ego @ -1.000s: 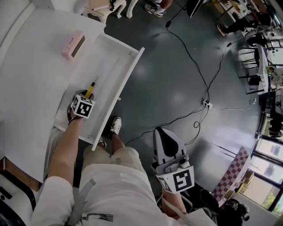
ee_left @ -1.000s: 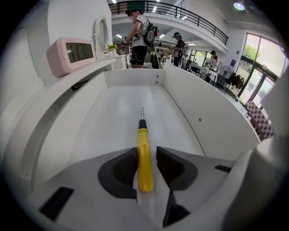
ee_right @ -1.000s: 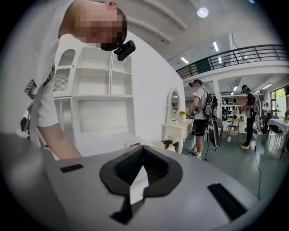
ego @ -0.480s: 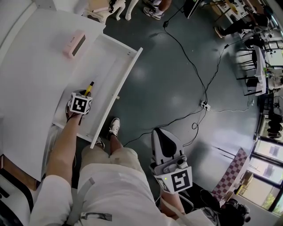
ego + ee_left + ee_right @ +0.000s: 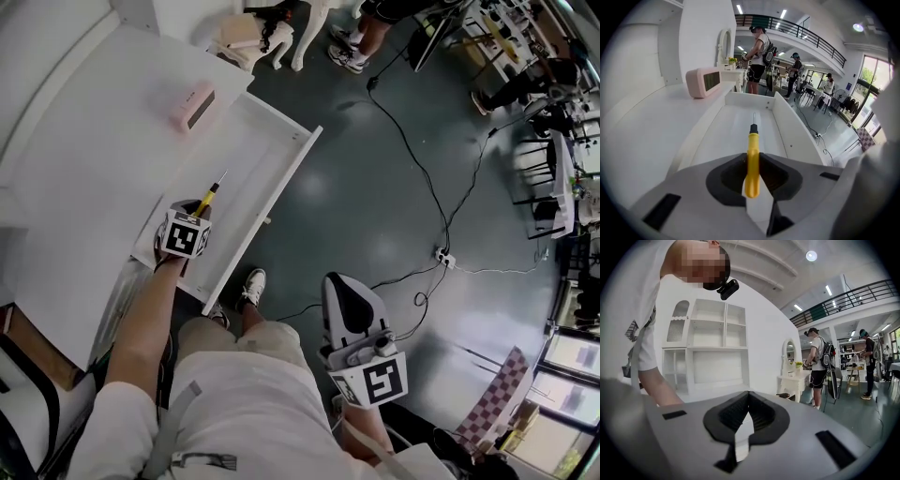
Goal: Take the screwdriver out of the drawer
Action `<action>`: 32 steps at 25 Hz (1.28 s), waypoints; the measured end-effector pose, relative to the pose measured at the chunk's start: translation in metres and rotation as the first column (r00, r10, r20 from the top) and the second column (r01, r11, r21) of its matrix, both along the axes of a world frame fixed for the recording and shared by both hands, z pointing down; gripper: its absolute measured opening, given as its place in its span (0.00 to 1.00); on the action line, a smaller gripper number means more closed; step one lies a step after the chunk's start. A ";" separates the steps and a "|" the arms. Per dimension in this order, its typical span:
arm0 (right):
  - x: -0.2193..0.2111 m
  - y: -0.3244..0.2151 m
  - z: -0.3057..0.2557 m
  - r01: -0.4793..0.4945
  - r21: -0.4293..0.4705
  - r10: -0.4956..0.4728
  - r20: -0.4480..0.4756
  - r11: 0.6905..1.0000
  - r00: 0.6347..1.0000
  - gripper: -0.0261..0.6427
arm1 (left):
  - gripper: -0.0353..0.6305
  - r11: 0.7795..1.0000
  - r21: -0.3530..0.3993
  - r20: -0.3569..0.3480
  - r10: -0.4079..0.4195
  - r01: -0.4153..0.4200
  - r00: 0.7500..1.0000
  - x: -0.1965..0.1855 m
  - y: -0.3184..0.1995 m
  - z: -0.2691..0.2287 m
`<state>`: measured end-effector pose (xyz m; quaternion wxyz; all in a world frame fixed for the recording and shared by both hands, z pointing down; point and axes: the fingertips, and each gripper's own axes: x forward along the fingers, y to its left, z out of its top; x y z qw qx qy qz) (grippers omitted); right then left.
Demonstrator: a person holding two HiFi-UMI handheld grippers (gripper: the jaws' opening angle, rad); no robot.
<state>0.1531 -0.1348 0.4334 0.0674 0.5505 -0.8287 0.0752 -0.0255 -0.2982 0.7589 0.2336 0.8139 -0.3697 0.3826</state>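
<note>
White bench [image 5: 84, 159], open drawer [image 5: 274, 199], dark grey floor [image 5: 356, 197] with cables [image 5: 413, 161], left tongs [image 5: 198, 213] had just closed on screwdriver [image 5: 213, 191], right tongs [image 5: 749, 399] pressed together, empty.

In the head view the left gripper [image 5: 195, 217] covers its own jaws and the rear of the screwdriver [image 5: 212, 193].

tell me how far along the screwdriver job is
Done: the drawer is open, and the left gripper has just been closing its fingers on the yellow handle of the screwdriver. In hand: it is gripped, over the drawer. Left: carry it clear. The right gripper is shut, empty.
</note>
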 end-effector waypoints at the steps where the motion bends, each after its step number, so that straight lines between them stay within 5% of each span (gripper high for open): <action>1: -0.002 -0.001 -0.001 0.011 0.005 -0.011 0.001 1.000 1.000 0.05 | 0.19 1.000 0.005 -0.006 -0.009 0.009 1.000 -0.002 0.002 -0.006; 10: -0.021 -0.025 -0.026 0.090 0.086 -0.089 -0.008 0.992 0.996 0.05 | 0.19 0.993 0.061 -0.078 -0.093 0.098 0.993 -0.026 0.008 -0.075; 19: -0.063 -0.045 -0.057 0.152 0.160 -0.150 -0.027 0.975 0.988 0.05 | 0.19 0.964 0.225 -0.233 -0.085 0.139 0.969 -0.054 0.010 -0.185; 27: -0.089 -0.060 -0.066 0.169 0.178 -0.164 -0.038 0.969 0.986 0.05 | 0.19 0.897 0.366 -0.347 -0.116 0.248 0.931 -0.113 0.002 -0.273; 32: -0.096 -0.070 -0.086 0.161 0.209 -0.155 -0.045 0.965 0.987 0.05 | 0.19 0.827 0.477 -0.381 -0.110 0.297 0.918 -0.153 0.002 -0.344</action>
